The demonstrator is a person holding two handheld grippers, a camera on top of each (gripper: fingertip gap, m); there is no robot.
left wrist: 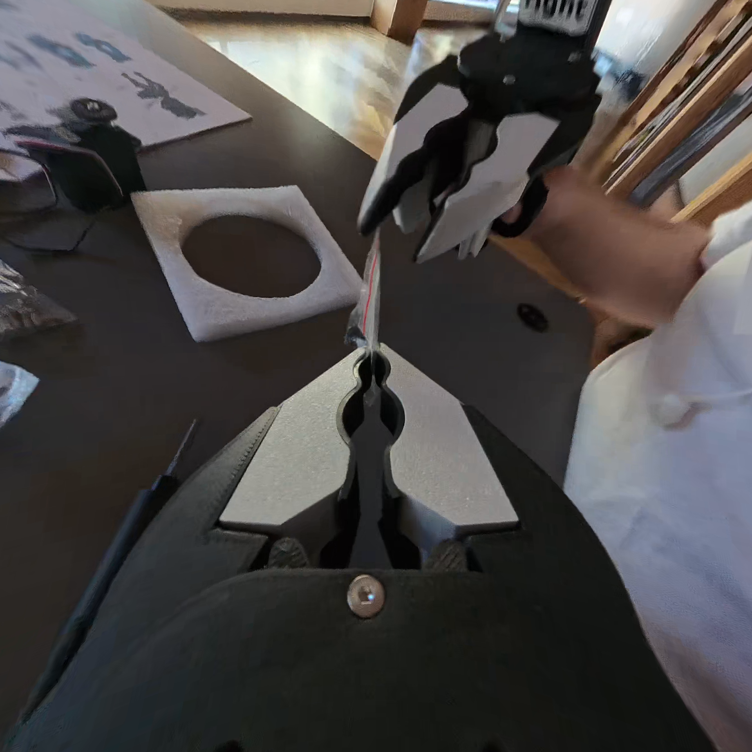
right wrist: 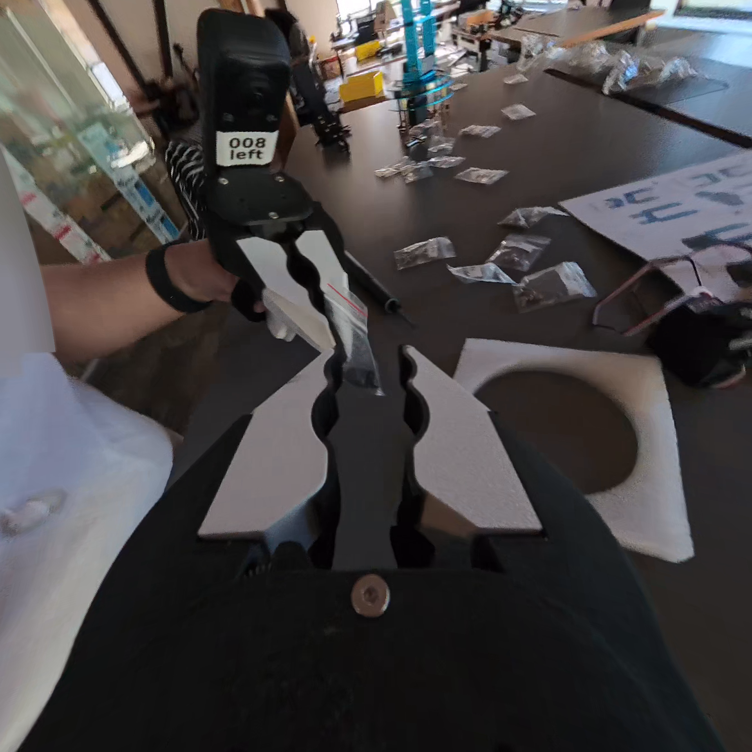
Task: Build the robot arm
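White foam square with round hole — small bags scattered behind.

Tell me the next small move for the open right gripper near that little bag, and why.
Probably close the right gripper on the small clear bag. The left gripper is shut on the bag's other end, holding it up off the dark table, and its lower end hangs between the right gripper's parted fingers, so a pinch should catch it.

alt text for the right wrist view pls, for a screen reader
The right gripper is open around the lower end of a small clear bag that the left gripper holds shut above a dark table. A white foam square with a round hole lies at right, more small bags beyond.
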